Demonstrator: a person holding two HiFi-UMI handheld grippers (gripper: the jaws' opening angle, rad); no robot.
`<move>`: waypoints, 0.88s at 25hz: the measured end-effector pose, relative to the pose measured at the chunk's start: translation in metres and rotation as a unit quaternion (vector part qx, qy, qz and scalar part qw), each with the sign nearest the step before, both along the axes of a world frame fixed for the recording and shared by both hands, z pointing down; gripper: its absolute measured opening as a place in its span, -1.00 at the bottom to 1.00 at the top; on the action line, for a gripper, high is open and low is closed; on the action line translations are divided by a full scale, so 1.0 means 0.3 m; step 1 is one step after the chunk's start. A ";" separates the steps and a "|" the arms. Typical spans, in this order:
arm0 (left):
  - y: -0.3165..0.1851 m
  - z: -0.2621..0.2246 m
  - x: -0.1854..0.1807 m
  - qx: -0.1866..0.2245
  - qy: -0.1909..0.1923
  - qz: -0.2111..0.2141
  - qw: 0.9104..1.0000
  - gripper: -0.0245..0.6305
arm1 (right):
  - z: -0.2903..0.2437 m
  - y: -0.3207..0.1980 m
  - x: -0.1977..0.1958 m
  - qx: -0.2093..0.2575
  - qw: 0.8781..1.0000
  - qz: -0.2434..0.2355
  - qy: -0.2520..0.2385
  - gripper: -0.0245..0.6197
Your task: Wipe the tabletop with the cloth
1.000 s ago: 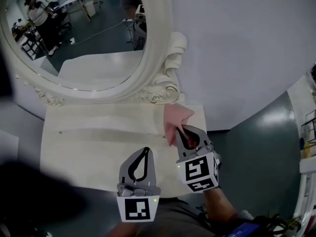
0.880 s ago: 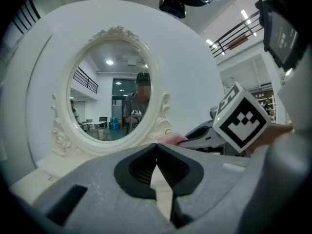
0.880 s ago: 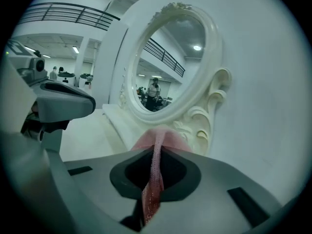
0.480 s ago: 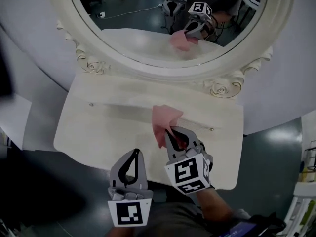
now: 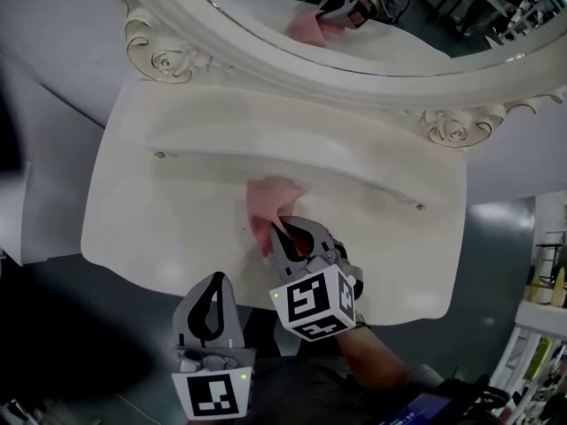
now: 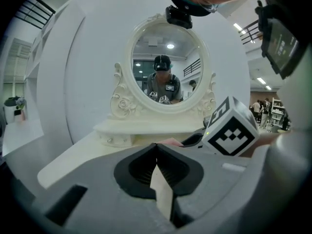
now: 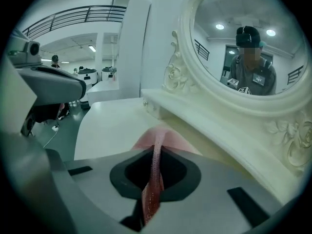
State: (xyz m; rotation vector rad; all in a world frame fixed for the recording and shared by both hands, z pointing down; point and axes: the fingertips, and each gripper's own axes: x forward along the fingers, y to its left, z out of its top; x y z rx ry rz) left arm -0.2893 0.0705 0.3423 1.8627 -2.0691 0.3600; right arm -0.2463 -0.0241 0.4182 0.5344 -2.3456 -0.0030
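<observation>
Pink cloth (image 5: pixel 268 197) held for wiping
The right gripper (image 5: pixel 282 231) clamps it to drag across the tabletop (image 5: pixel 168 197); the left gripper (image 5: pixel 213 283), jaws together, seems spare.

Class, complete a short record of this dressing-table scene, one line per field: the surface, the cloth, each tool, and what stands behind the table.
Surface: cream tabletop, mostly bare
Cloth: pink cloth, crumpled near the middle of the tabletop, one end pinched
Right tool: right tool shut on the pink cloth, over the table
Left tool: left tool shut, nothing held, near the front edge beside the right tool
Behind: oval mirror in an ornate cream frame, reflecting the cloth and a tool
</observation>
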 end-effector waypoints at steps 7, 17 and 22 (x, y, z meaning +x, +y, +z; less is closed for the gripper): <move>0.010 0.087 -0.064 -0.019 0.015 0.000 1.000 -0.88 | 0.134 0.027 -0.047 -0.017 0.999 0.003 0.032 -0.86; -0.035 0.132 -0.018 -0.023 0.023 0.018 0.999 -0.88 | 0.227 0.006 0.038 -0.013 0.997 0.012 0.074 -0.86; -0.071 0.125 0.062 -0.026 0.020 0.036 0.999 -0.88 | 0.230 -0.021 0.127 -0.017 0.997 0.027 0.075 -0.86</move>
